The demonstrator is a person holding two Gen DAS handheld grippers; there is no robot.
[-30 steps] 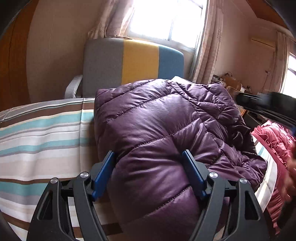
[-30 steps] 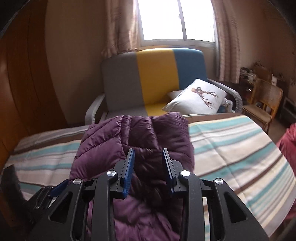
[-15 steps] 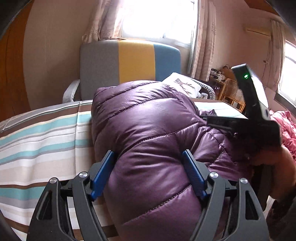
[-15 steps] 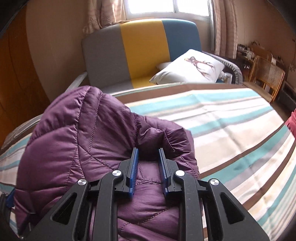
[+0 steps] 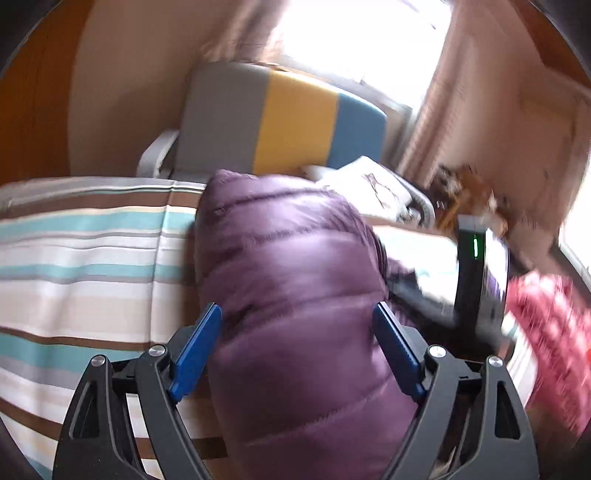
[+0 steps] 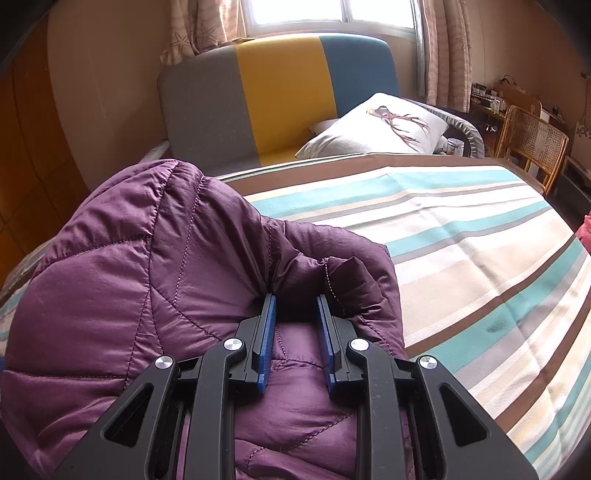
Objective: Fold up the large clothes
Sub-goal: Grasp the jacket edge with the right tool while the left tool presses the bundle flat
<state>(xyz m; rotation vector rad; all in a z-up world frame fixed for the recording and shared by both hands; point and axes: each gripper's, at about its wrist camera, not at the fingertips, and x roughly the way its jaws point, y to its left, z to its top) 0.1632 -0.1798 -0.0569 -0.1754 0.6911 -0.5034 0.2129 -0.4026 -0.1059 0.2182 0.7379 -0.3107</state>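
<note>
A purple quilted down jacket (image 6: 155,295) lies bunched on a bed covered by a striped sheet (image 6: 480,236) in bands of teal, beige, white and brown. In the right wrist view the jacket fills the lower left, mounded high toward the far side, with a puffy folded edge curling over just ahead of the right gripper (image 6: 294,310). That gripper's blue-padded jaws stand close together and are pressed into the fabric, pinching a narrow fold of the jacket between them; they closed further a moment ago and now hold the fold.

In the left wrist view, which is blurred by motion, the same jacket (image 5: 295,295) runs as a thick padded roll away from the camera, straight through the left gripper (image 5: 297,325). Its jaws stand wide apart and have just been opening; the roll lies between them, and the left pad looks clear of the fabric, while the right pad sits at the jacket's edge, contact unclear in the blur. To the right of the roll the dark body of the other gripper shows with a green light on it (image 5: 476,266).

Beyond the bed's far edge stands a sofa (image 6: 280,99) with a back in grey, yellow and blue panels. A white pillow with a deer print (image 6: 384,125) rests on its seat. A rattan chair (image 6: 532,144) stands at the right, near a curtained window (image 6: 325,14). Something pink and ruffled (image 5: 550,332) lies at the right edge of the left view.
</note>
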